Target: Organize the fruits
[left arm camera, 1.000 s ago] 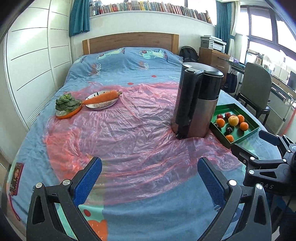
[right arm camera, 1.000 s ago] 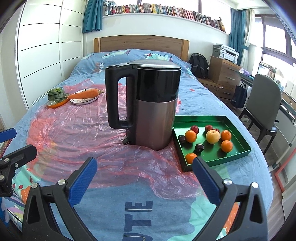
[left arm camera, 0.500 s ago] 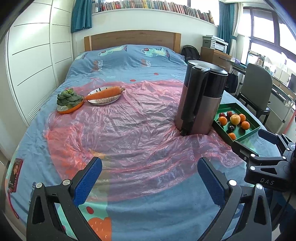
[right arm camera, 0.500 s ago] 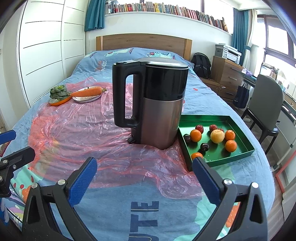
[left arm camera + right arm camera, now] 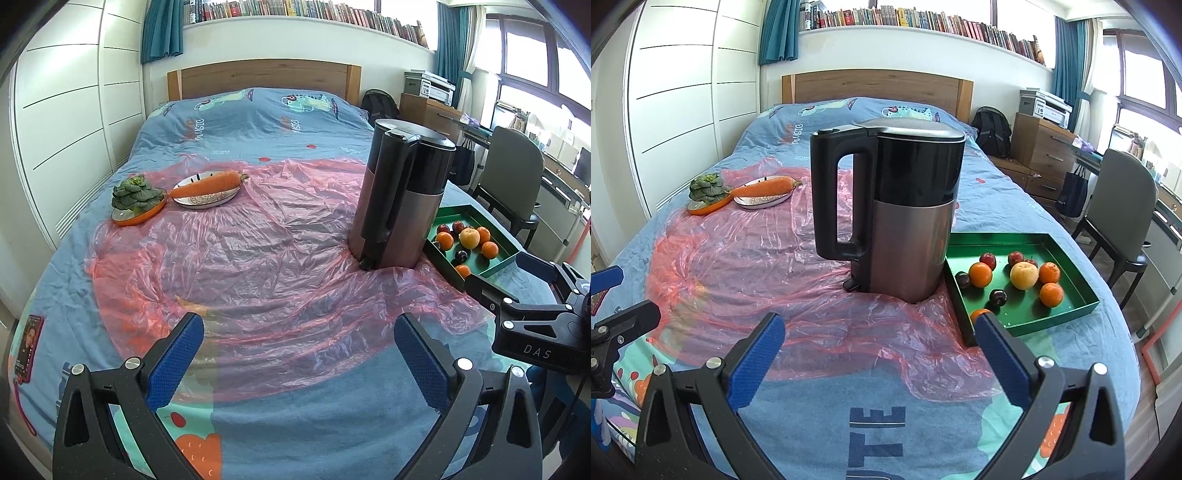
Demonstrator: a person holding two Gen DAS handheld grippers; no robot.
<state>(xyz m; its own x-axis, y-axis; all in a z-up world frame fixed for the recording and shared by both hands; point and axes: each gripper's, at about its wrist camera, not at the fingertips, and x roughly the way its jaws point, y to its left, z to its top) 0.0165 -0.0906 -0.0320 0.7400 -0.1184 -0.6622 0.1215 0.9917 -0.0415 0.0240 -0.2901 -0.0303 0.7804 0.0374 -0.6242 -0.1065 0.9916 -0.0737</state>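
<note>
A green tray [image 5: 1067, 317] [image 5: 498, 264] lies on the bed's right side, holding several oranges, dark plums, red fruits and one yellow apple [image 5: 1024, 275] [image 5: 469, 237]. My right gripper [image 5: 879, 338] is open over the blue bedspread, short of the tray, with nothing between its fingers. My left gripper [image 5: 299, 338] is open too, low over the near edge of the pink plastic sheet [image 5: 258, 251]. The right gripper's front shows in the left wrist view at the right edge.
A black and steel kettle [image 5: 890, 214] [image 5: 400, 195] stands just left of the tray. Far left, a carrot [image 5: 208, 184] lies on a white plate beside greens [image 5: 135, 192] in an orange dish. A chair [image 5: 1119, 214] and desk stand right of the bed.
Both grippers have drawn back and risen a little, so the kettle and tray look smaller and further off. Both stay open and nothing on the bed has moved.
</note>
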